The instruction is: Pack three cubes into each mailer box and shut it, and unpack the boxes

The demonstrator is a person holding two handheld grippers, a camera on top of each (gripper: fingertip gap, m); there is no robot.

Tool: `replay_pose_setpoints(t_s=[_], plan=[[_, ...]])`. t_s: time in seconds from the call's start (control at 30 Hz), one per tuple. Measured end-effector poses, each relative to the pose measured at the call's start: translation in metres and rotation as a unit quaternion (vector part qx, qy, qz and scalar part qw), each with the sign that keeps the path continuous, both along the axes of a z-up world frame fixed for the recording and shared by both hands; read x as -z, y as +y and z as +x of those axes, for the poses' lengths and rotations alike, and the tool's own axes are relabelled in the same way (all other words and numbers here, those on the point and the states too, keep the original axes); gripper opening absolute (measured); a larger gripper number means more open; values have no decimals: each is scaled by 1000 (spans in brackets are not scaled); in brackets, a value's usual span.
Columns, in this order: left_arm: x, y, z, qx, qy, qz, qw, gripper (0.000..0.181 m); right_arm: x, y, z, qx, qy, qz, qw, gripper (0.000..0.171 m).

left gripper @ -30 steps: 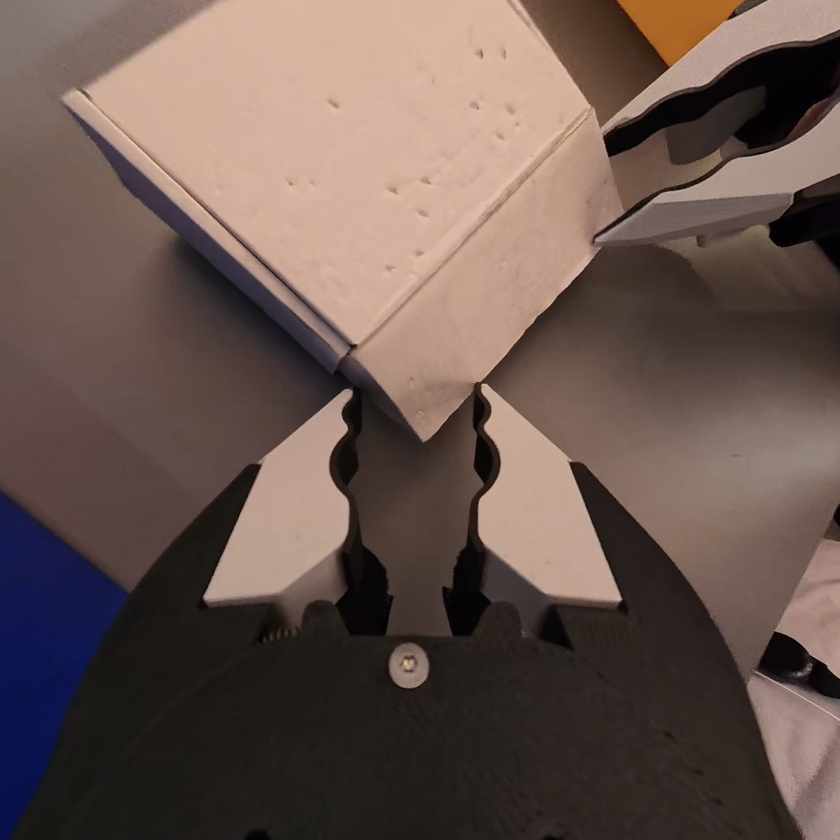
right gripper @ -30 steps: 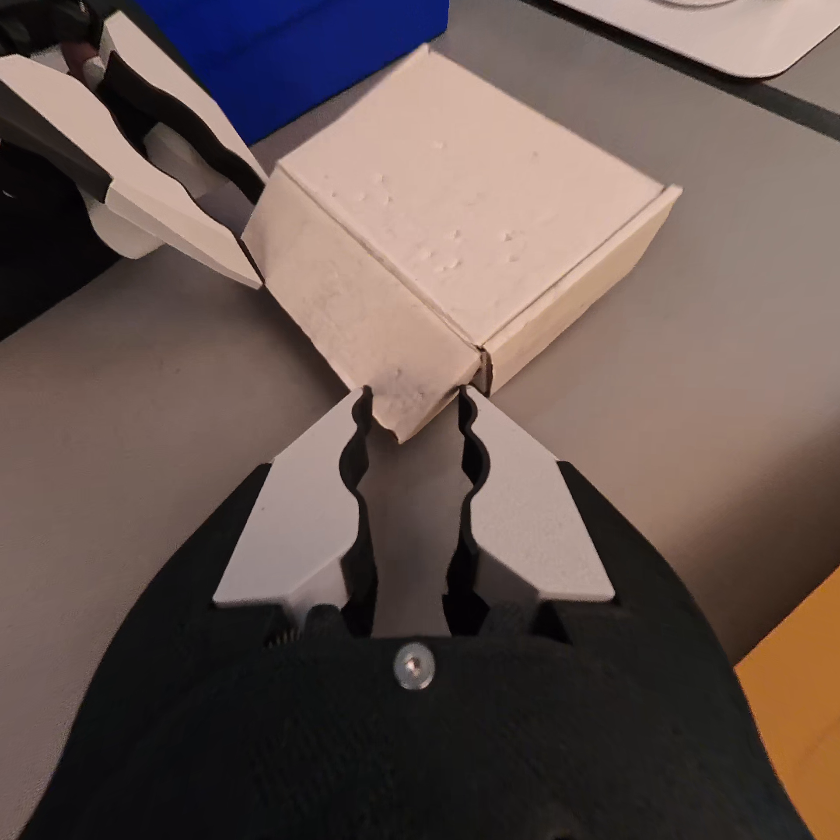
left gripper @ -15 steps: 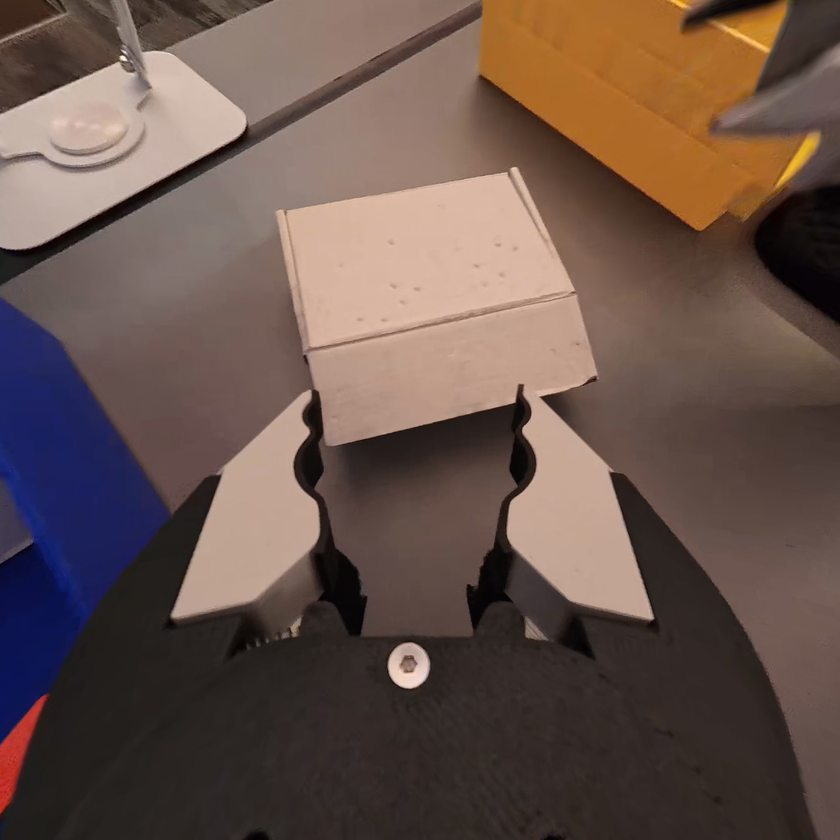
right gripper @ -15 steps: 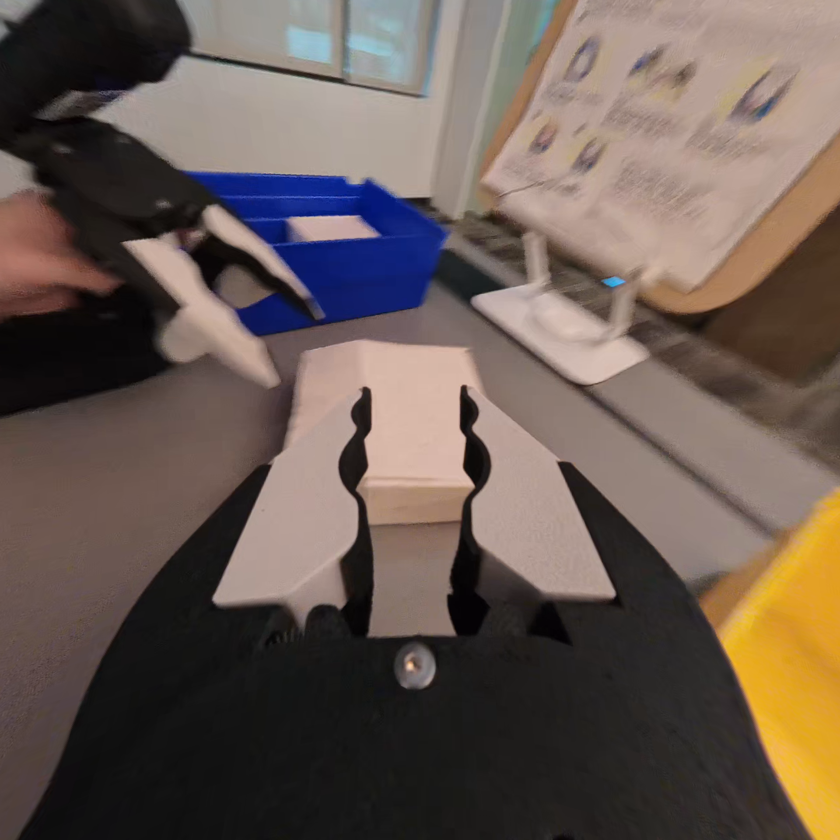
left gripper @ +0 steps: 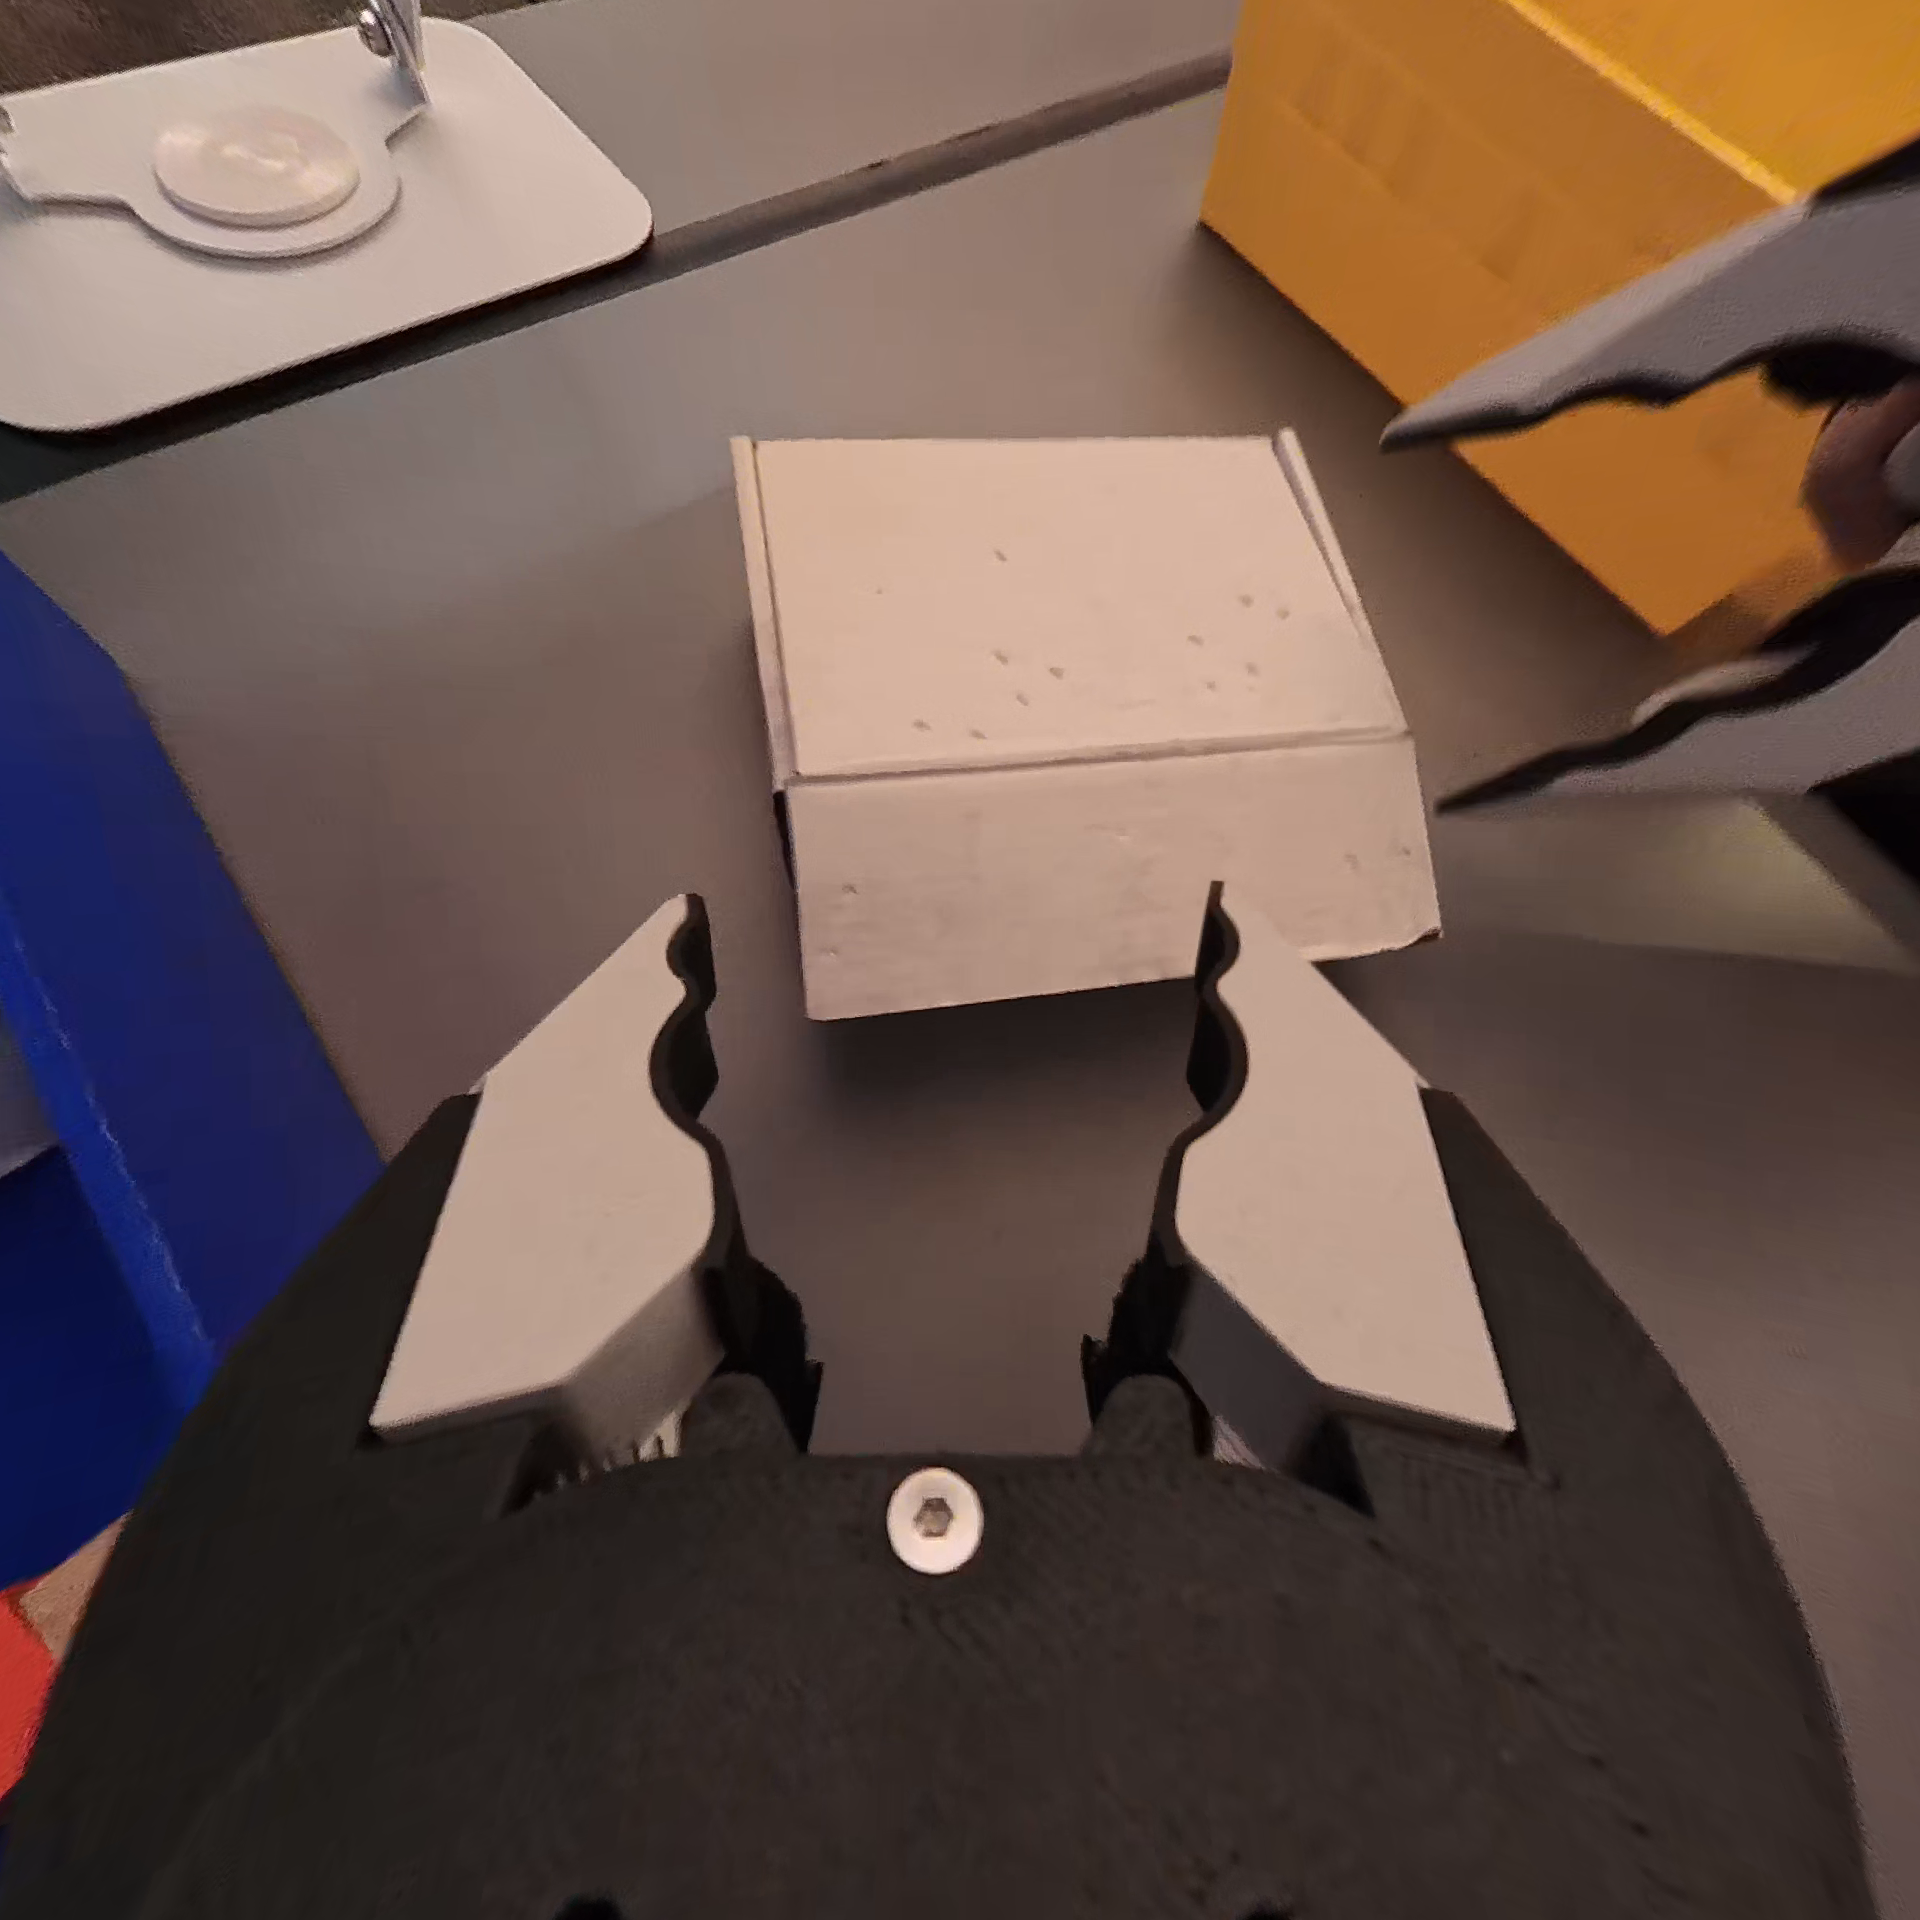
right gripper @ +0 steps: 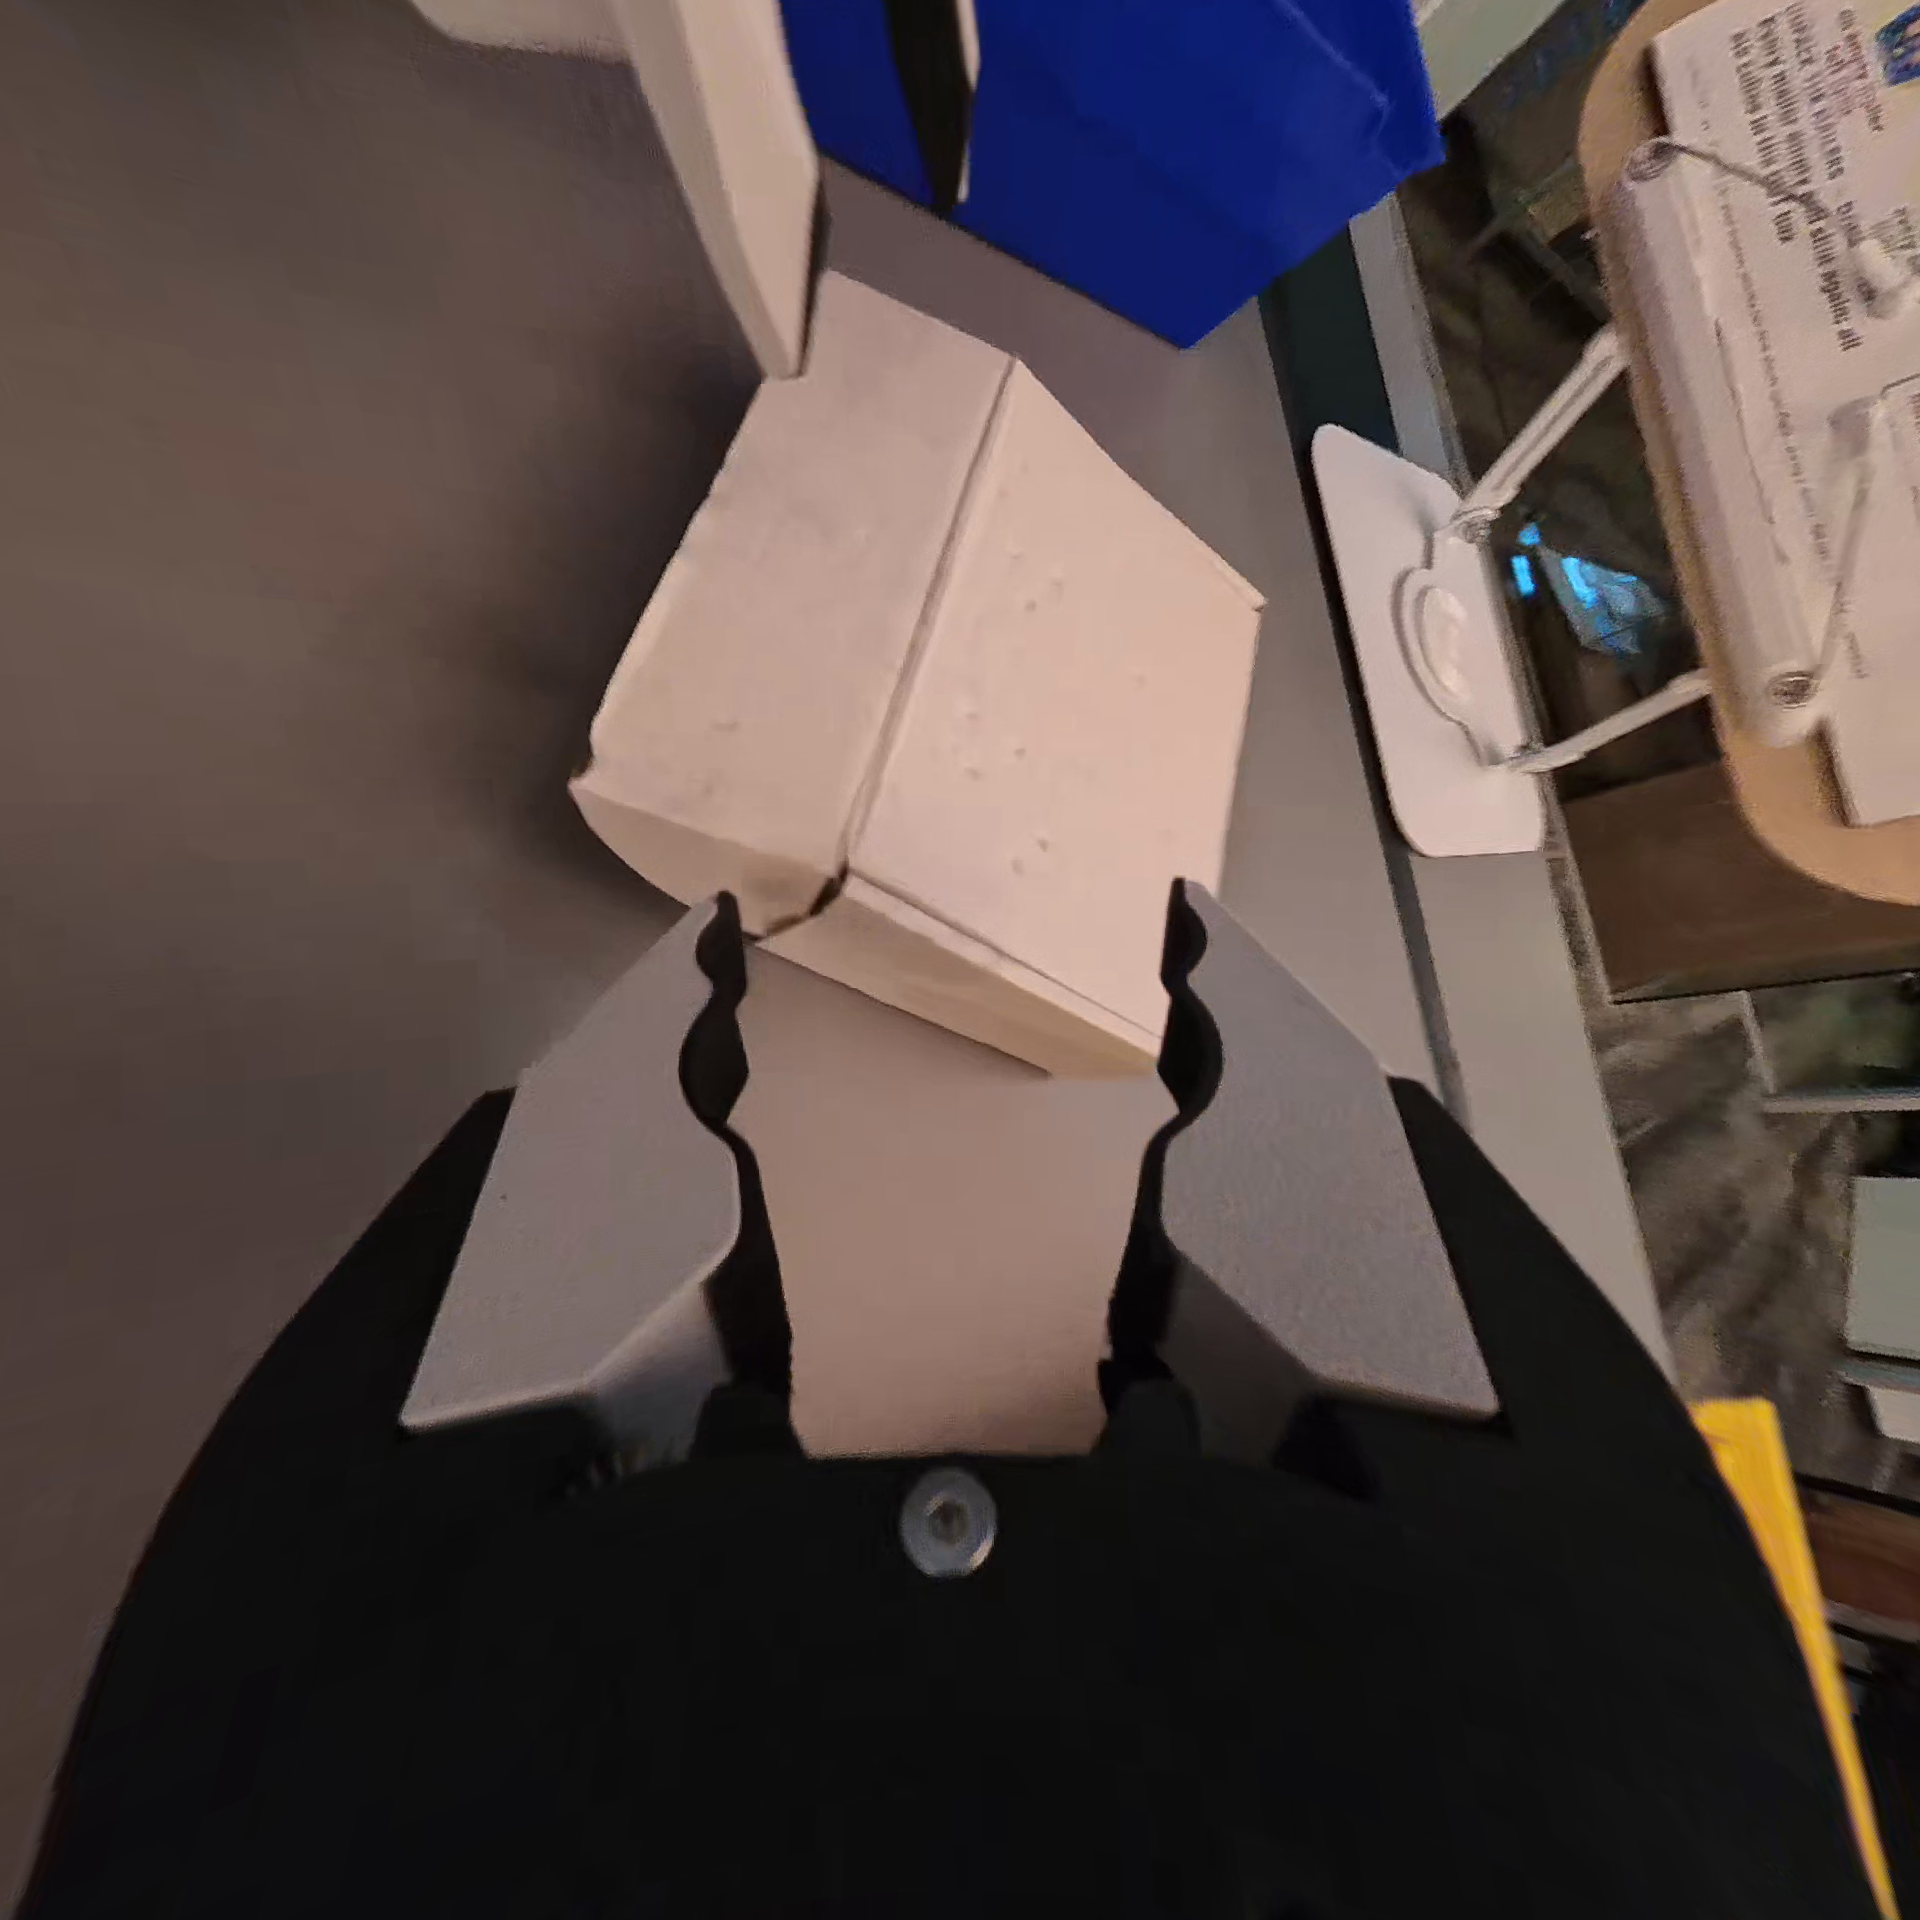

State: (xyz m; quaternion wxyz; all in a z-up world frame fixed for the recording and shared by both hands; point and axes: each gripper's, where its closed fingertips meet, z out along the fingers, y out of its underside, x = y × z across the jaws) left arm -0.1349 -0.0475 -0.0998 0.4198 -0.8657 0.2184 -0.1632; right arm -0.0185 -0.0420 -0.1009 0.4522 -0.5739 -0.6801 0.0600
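Note:
A shut white mailer box (left gripper: 1070,707) lies on the grey table; its lid is down and its contents are hidden. My left gripper (left gripper: 951,904) is open and empty, just in front of the box's front wall. The right gripper (left gripper: 1662,613) shows at the right of this view, open, beside the box's right side. In the right wrist view the same box (right gripper: 935,686) lies ahead of my open, empty right gripper (right gripper: 945,904), close to its side wall. One of the left gripper's fingers (right gripper: 748,177) shows at the box's far corner.
A blue bin (left gripper: 125,1039) stands at the left and also shows in the right wrist view (right gripper: 1143,135). A yellow bin (left gripper: 1475,239) stands at the back right. A white stand base (left gripper: 260,197) sits beyond the table's far edge (left gripper: 831,187), with a board on it (right gripper: 1787,416).
Both grippers let go of the box's corners, opened wider and drew back. The box now lies square to my left gripper. The right gripper swung round to the box's right side.

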Motion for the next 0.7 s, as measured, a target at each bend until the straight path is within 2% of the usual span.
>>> replay_pose_setpoints(t_s=[0.03, 0.2, 0.47, 0.5, 0.53, 0.57, 0.7], plan=[[-1, 2, -1, -3, -16, -4, 1000, 94, 5, 0, -3, 2, -6, -11, 1000, 83], [-4, 7, -1, -13, -44, -21, 999, 94, 17, 2, -7, 7, -43, 3, 999, 80], [20, 18, 4, -17, 18, -43, 999, 98, 15, 4, -6, 13, -33, 4, 999, 77], [22, 17, 8, -11, 6, -56, 998, 96, 16, 5, -6, 15, -32, 1, 999, 76], [24, 14, 13, 3, -13, -74, 997, 84, 20, 6, -7, 20, -34, -7, 999, 75], [25, 12, 17, 13, -29, -87, 996, 90, 23, 7, -7, 26, -39, -14, 999, 74], [25, 12, 14, 13, -29, -83, 996, 83, 24, 8, -6, 30, -36, -17, 999, 72]])
